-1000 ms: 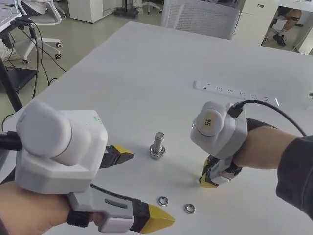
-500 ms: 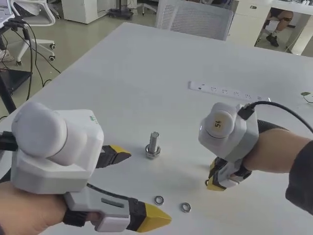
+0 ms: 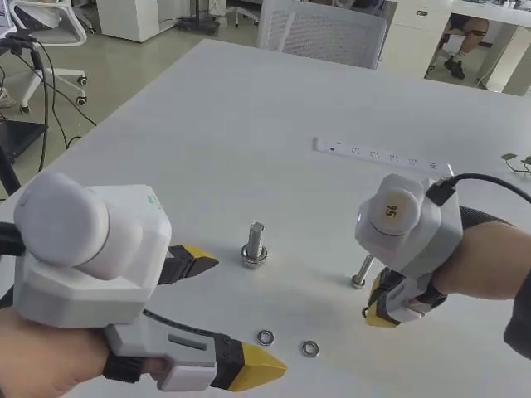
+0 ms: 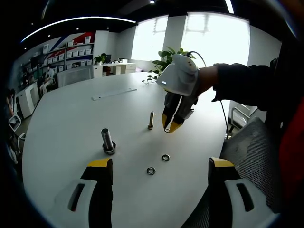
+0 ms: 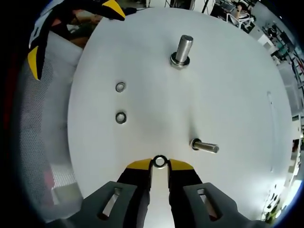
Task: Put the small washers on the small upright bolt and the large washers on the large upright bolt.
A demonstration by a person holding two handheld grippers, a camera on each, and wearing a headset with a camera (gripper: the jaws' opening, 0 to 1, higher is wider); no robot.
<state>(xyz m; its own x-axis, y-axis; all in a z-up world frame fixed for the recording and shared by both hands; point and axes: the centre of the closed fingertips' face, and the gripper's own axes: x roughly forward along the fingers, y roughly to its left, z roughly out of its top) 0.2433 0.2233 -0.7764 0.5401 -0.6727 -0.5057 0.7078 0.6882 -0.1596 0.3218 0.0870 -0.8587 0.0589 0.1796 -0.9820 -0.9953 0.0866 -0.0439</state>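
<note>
Left gripper (image 3: 245, 313) jaws spread wide; right gripper (image 3: 380, 315) jaws tight on washer (image 5: 160, 161).

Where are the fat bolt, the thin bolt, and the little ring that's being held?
large bolt (image 3: 255, 240), head view, on its threaded shaft.
small bolt (image 3: 362, 270), head view, on its shaft.
washer (image 5: 160, 157), right gripper view, on its upper rim.

The white table (image 3: 249, 108) carries a few small things. Ahead of the left gripper (image 3: 236, 311), in line with the gap between its wide-parted jaws, two loose washers (image 4: 150, 170) lie flat, near each other but apart. The large bolt (image 4: 108, 141) stands upright on the table just beyond that gripper's left jaw. The small bolt (image 5: 204, 146) stands just ahead and to the right of the jaws of the right gripper (image 5: 160, 164). A power strip (image 3: 382, 155) lies well beyond both pairs of jaws.
</note>
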